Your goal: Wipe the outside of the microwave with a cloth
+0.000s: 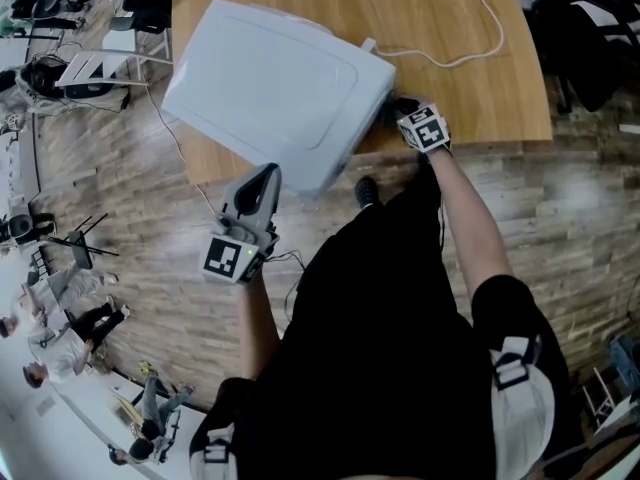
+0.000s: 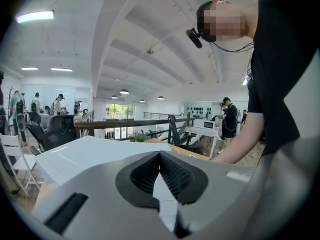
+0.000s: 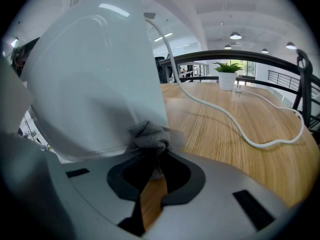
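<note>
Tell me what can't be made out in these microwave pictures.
White boxy microwave: its door and controls show in no view.
Grey knitted cloth: in the head view the microwave's corner and the right hand-held gripper hide it; the right gripper view shows only a wad.
White power cable: the head view's top edge cuts off its far end.
Left hand-held gripper: contact with the microwave unclear.

A wooden tabletop (image 1: pixel 440 8) stands on a wood-plank floor (image 1: pixel 560 208); strip lights (image 2: pixel 35 16) glow under a white beamed ceiling (image 2: pixel 150 29), with a black railing (image 3: pixel 260 59) at the far side.
</note>
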`<state>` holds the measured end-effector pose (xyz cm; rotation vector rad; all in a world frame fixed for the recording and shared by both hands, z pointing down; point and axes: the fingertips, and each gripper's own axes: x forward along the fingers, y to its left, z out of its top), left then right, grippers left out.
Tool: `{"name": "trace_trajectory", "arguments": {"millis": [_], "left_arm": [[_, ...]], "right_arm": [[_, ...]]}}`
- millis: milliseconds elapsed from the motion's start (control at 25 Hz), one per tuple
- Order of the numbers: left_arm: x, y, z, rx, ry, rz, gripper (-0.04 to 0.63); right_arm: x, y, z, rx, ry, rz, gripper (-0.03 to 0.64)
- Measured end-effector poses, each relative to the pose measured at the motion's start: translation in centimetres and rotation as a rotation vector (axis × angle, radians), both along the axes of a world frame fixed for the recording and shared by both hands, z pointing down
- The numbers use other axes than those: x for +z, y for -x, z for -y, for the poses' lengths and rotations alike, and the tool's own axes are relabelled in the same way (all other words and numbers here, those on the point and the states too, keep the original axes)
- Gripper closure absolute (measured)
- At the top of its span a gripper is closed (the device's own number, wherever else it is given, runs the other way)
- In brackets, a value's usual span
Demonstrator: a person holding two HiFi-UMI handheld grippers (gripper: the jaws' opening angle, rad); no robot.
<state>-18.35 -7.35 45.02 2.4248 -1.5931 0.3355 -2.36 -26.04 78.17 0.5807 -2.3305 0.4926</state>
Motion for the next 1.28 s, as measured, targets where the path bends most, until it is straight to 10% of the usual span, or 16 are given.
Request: {"name": "trace_trajectory", "arguments": {"millis": [1280], "left_arm": [[0.1, 1.7, -4.1, 0.044, -0.029, -0.026, 0.594]], "right_arm": [[0.2, 4.6, -13.4, -0.109, 0.053, -0.001, 0.574]]}}
